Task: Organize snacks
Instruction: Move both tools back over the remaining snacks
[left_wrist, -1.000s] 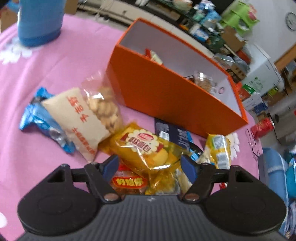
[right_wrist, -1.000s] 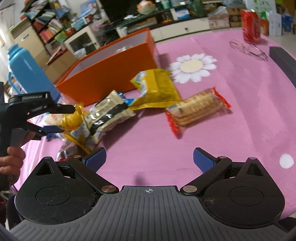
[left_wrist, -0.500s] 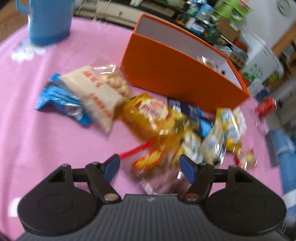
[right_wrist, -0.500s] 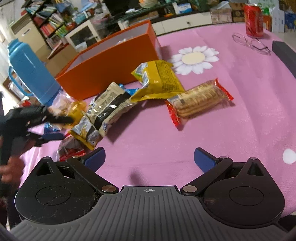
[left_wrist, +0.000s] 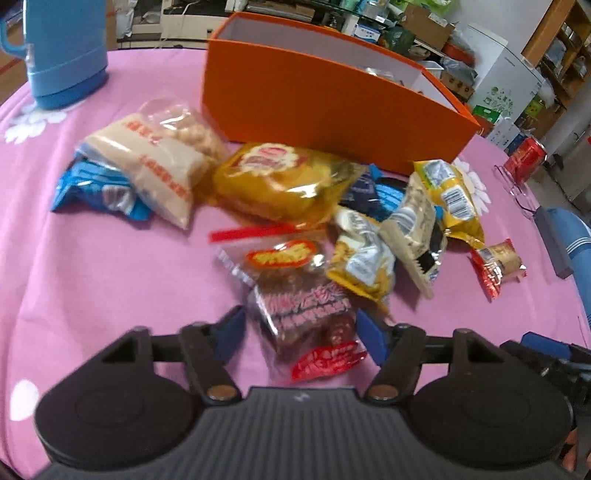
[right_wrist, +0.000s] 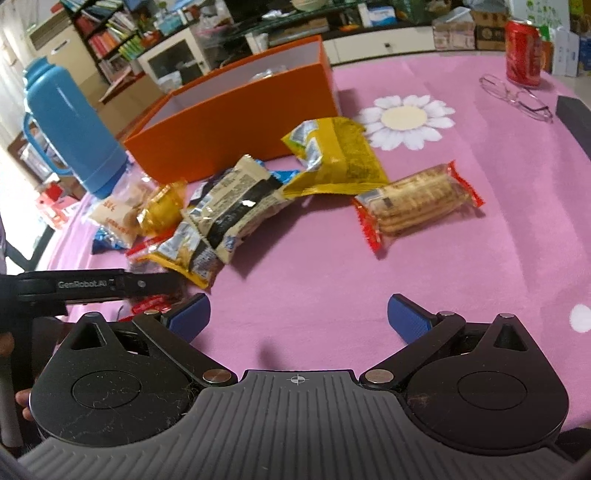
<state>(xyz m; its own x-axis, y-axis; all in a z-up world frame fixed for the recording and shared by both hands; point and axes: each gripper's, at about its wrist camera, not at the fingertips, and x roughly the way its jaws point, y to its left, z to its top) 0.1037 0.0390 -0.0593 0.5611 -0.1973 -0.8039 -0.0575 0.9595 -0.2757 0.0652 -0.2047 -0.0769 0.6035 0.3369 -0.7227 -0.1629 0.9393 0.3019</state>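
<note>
Straddling the clear red-labelled snack bag (left_wrist: 303, 302) on the pink tablecloth (left_wrist: 110, 280), left gripper (left_wrist: 300, 328) jaws parted, pads not pressing it; right gripper (right_wrist: 298, 314) wide open over bare cloth.

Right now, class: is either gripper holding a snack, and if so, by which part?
Nothing is held. The left gripper stands open around the clear packet of dark red sweets, pads not pressing. The right gripper is open over bare tablecloth.

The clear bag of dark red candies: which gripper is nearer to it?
Left. The left gripper straddles the clear bag of dark red candies, pads not pressing. The right gripper hangs open over bare tablecloth beside the pile.
</note>
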